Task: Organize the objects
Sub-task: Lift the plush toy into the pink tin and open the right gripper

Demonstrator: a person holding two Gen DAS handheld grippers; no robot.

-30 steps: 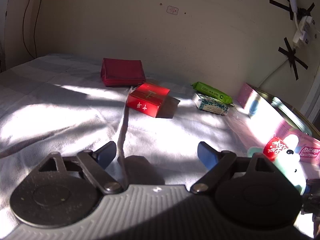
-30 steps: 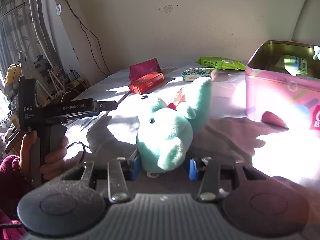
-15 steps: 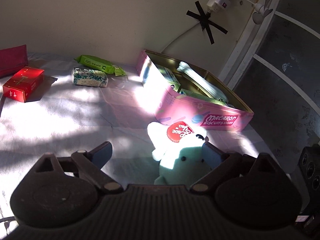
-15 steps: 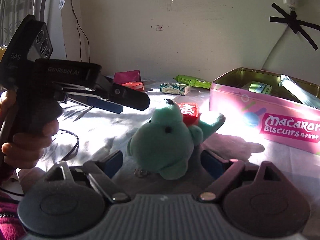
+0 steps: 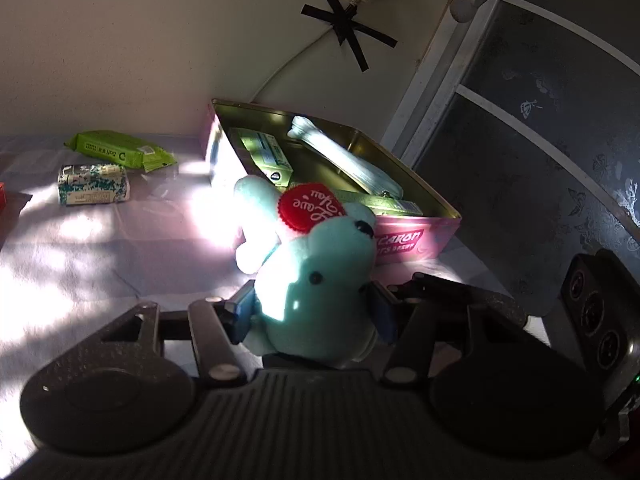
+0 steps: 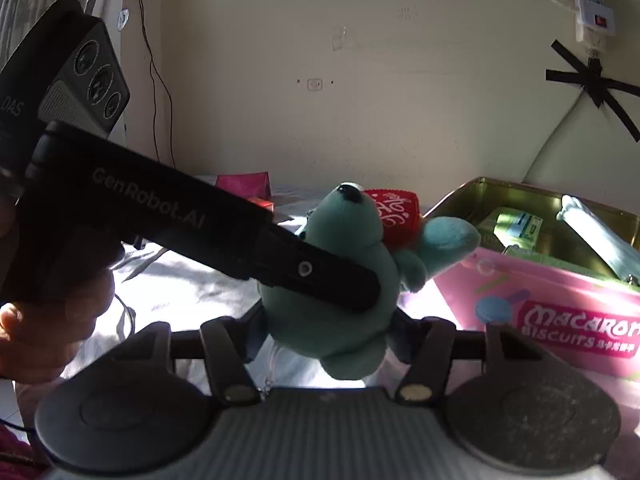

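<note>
In the left wrist view, the teal plush toy [image 5: 320, 292] is pinched between the closing jaws of the left gripper [image 5: 314, 312], just near of the open pink biscuit tin [image 5: 404, 236]. In the right wrist view, the toy [image 6: 340, 292] is flanked by the closing right gripper [image 6: 328, 332]; whether its pads are pressing cannot be told. The tin [image 6: 560, 300] is seen at right.
</note>
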